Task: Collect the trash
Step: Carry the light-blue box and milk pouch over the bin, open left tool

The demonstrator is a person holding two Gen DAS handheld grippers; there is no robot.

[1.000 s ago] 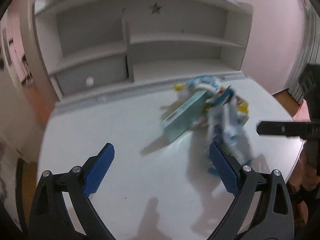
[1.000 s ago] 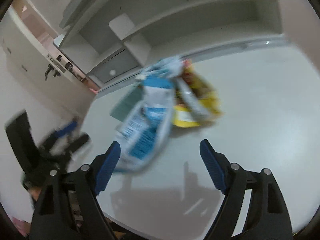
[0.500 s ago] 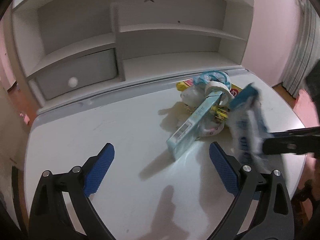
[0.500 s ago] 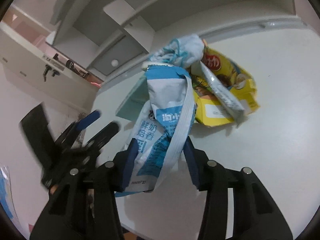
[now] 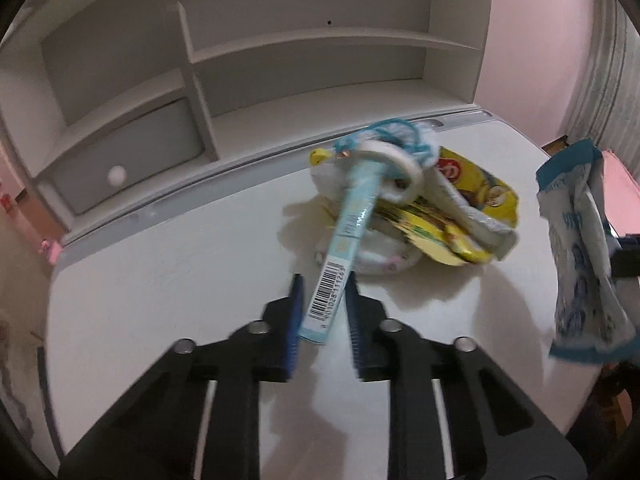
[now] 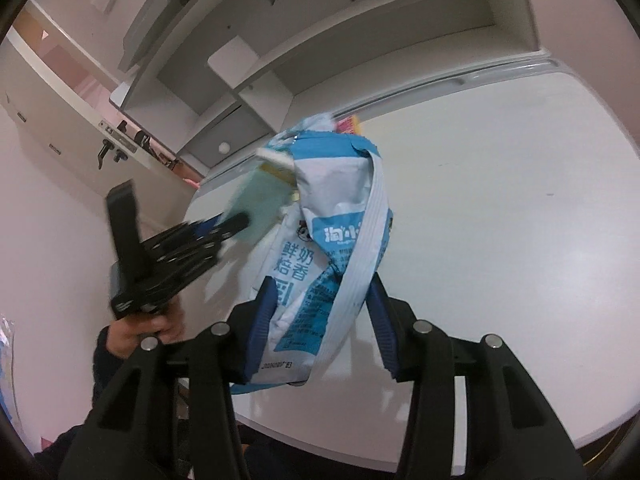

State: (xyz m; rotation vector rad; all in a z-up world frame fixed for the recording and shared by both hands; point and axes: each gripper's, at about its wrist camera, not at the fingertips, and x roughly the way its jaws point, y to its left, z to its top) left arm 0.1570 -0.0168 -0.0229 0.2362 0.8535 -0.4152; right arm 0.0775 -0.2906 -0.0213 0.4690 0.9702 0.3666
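My left gripper [image 5: 322, 300] is shut on the near end of a flat pale-teal box [image 5: 344, 240] with a barcode; its far end leans on the trash pile. The pile holds a yellow snack bag [image 5: 476, 196], a roll of white tape [image 5: 396, 172] and a white crumpled wrapper [image 5: 380, 256]. My right gripper [image 6: 320, 312] is shut on a blue-and-white snack bag [image 6: 328, 248] and holds it above the white table [image 6: 500, 200]. That bag also hangs at the right of the left wrist view [image 5: 580, 264]. The left gripper [image 6: 236, 224] with the box [image 6: 260, 200] shows in the right wrist view.
A white shelf unit [image 5: 280, 72] with a grey drawer [image 5: 120, 168] stands along the table's far edge. The table's curved front edge [image 6: 440, 460] is close below my right gripper. A pink wall [image 5: 532, 40] is at the right.
My left gripper has moved in and closed on the teal box. My right gripper has lifted the blue-and-white bag off the pile and up from the table.
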